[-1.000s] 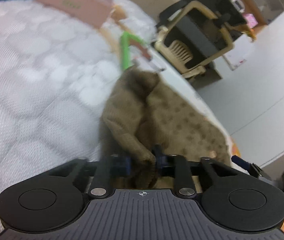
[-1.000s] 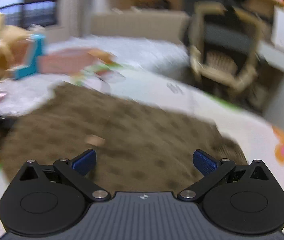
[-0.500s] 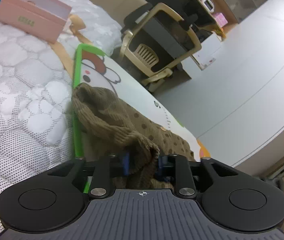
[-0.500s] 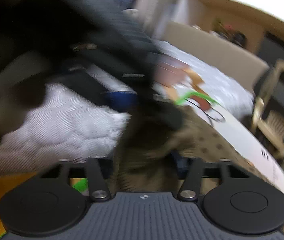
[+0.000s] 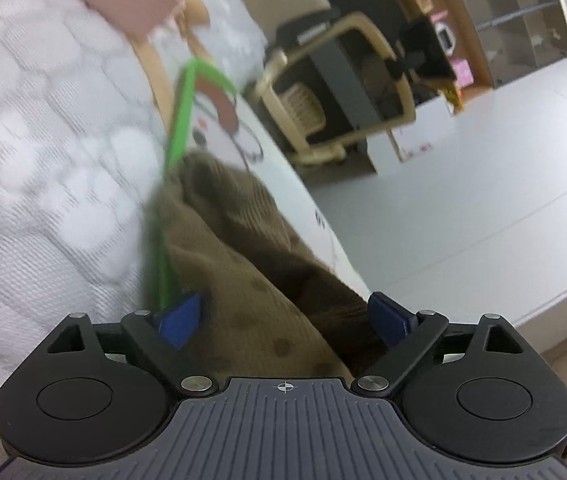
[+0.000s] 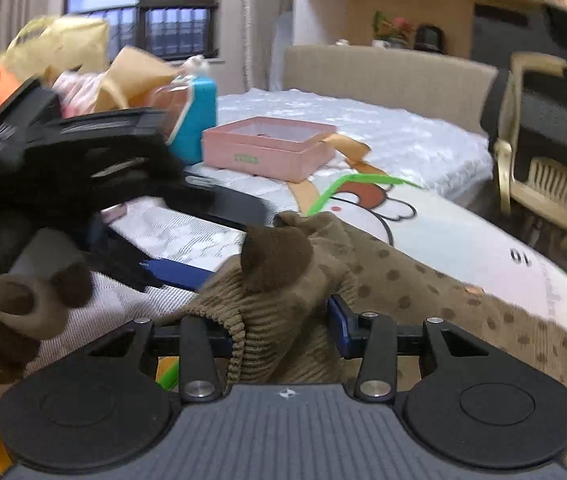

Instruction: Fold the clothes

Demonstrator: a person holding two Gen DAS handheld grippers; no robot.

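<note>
Left claw [image 5: 283,316] now spread, released brown dotted corduroy garment [image 5: 243,248]; right claw [image 6: 283,330] pinching its ribbed edge, lower centre

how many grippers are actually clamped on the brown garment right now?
1. The right gripper pinches a bunched edge of the brown garment. The left gripper is open, cloth lying loose between its fingers.

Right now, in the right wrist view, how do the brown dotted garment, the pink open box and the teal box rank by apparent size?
1. Brown dotted corduroy garment, though nearness to the camera inflates it.
2. Pink open cardboard box.
3. Teal box, partly hidden, so its place is unsure.
</note>
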